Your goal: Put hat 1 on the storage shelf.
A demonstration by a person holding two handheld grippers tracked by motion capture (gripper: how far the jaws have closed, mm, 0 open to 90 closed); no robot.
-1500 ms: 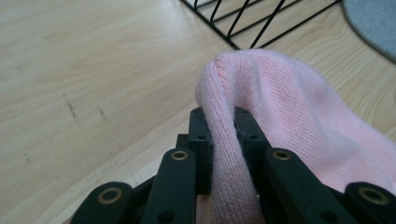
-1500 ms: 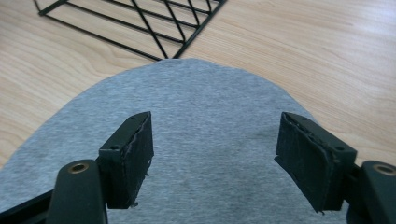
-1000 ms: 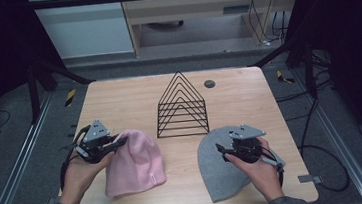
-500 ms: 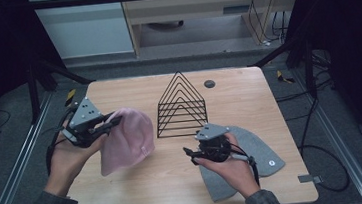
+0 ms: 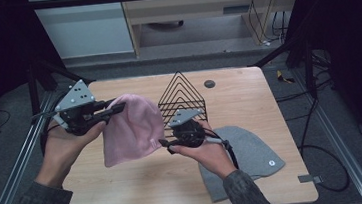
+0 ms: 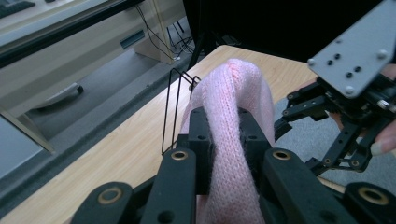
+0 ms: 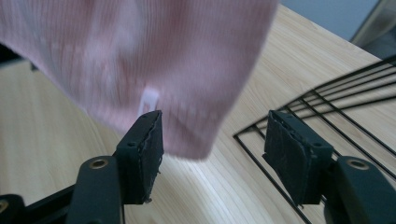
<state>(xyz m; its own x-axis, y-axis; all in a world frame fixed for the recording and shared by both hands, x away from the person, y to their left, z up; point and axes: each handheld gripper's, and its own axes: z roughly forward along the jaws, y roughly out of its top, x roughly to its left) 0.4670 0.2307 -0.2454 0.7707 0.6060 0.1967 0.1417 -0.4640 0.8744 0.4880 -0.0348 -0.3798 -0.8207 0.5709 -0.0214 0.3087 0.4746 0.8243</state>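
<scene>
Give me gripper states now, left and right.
Left gripper: shut on the pink beanie, lifted off the table.
Right gripper: open, jaws at the beanie's lower edge.
</scene>
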